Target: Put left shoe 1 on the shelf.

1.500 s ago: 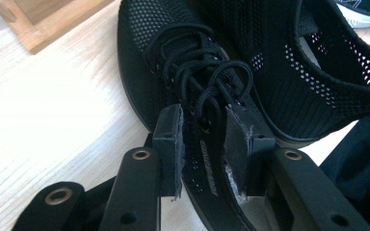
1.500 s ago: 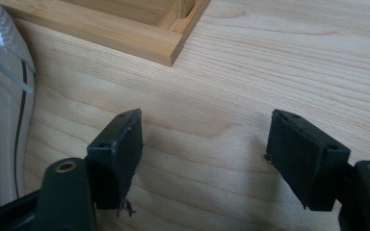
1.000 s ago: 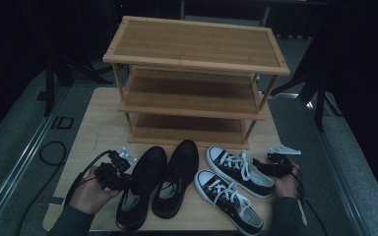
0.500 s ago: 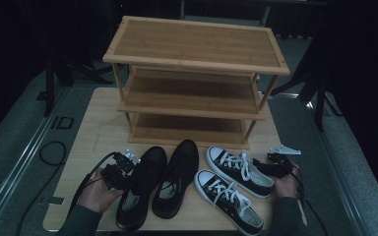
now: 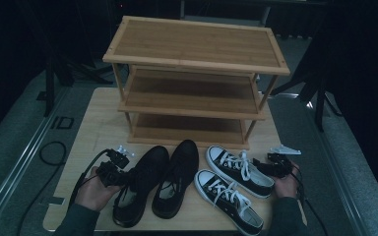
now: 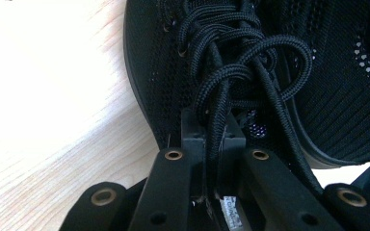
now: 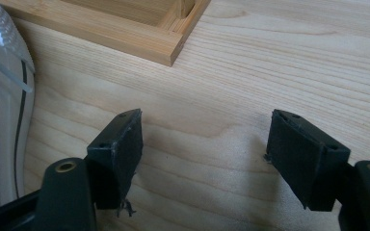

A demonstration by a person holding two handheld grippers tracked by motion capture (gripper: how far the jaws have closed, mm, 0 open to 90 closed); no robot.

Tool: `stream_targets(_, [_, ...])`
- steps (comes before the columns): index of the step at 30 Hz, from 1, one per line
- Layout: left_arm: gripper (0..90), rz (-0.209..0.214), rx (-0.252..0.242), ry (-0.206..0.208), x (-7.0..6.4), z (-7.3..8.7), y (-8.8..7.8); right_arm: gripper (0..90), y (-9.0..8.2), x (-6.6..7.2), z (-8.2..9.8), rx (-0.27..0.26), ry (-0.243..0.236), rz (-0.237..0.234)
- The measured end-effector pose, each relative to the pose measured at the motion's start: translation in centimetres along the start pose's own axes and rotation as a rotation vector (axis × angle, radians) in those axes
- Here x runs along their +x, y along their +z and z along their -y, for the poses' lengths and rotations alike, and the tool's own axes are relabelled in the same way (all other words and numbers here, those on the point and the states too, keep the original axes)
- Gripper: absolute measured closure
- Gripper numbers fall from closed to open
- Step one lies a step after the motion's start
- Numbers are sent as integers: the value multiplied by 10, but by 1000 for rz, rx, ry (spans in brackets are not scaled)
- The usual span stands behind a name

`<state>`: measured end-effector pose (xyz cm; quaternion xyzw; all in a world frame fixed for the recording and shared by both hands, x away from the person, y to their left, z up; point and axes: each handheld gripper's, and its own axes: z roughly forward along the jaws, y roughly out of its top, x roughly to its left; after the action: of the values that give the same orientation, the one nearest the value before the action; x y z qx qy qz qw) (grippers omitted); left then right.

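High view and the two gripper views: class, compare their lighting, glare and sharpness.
High view: dim and bluish, surroundings nearly black, shoe rack still readable. Left gripper view: tabletop washed out to near white, while the black shoe and its laces stay sharp. Right gripper view: evenly lit, crisp wood grain, soft shadows beneath the tool.

The left claw (image 6: 213,132) rises from the near edge, its two black jaws having just been closing, now pinched on a black rope lace (image 6: 217,120) of a black knit-mesh shoe (image 6: 173,72). Loops of the lace fan out just beyond the jaws. The shoe rests on the pale wooden counter (image 6: 53,96), which stretches to the left.
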<state>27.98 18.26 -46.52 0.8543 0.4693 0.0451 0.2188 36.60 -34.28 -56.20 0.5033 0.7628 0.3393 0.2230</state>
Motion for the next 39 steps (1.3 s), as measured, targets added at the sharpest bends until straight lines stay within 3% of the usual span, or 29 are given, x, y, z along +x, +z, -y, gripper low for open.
stream_targets(14, [862, 12, -53, -43, 14, -5, -7, 285, 0, 0, 0, 0, 1, 0])
stream_targets(28, [861, -58, -94, -70, 27, -24, -13, 285, 0, 0, 0, 0, 1, 0])
stream_targets(39, [860, -106, -139, -115, 38, -53, -7, 285, 0, 0, 0, -1, 1, -1])
